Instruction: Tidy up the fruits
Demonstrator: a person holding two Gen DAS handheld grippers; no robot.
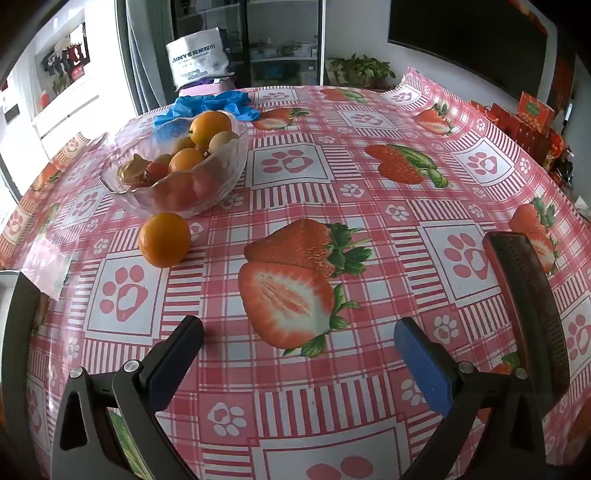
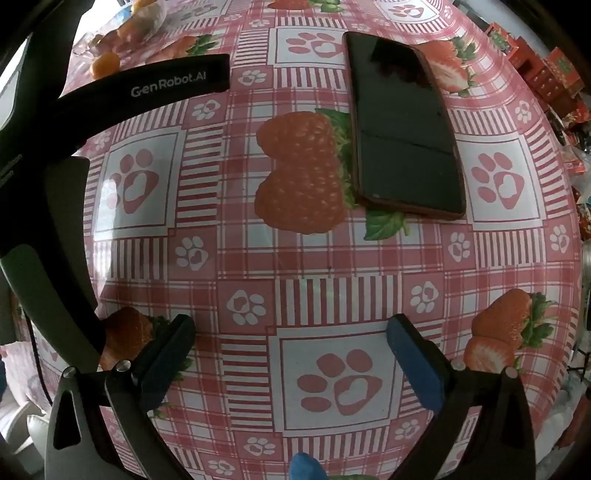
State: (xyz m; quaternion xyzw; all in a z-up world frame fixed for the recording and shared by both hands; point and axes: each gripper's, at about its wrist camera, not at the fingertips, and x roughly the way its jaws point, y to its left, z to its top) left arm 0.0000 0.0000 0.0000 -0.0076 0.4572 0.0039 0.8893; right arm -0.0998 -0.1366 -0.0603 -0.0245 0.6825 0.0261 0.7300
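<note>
A clear glass bowl holds several oranges and small red fruits at the far left of the table. One loose orange sits on the tablecloth just in front of the bowl. My left gripper is open and empty, low over the cloth, with the loose orange ahead to its left. My right gripper is open and empty over the cloth. In the right wrist view the loose orange and the bowl show small at the top left, behind the left gripper's body.
A black phone lies on the cloth ahead of my right gripper. Its edge shows at right in the left wrist view. Blue gloves lie behind the bowl. Red boxes stand beyond the table's right edge.
</note>
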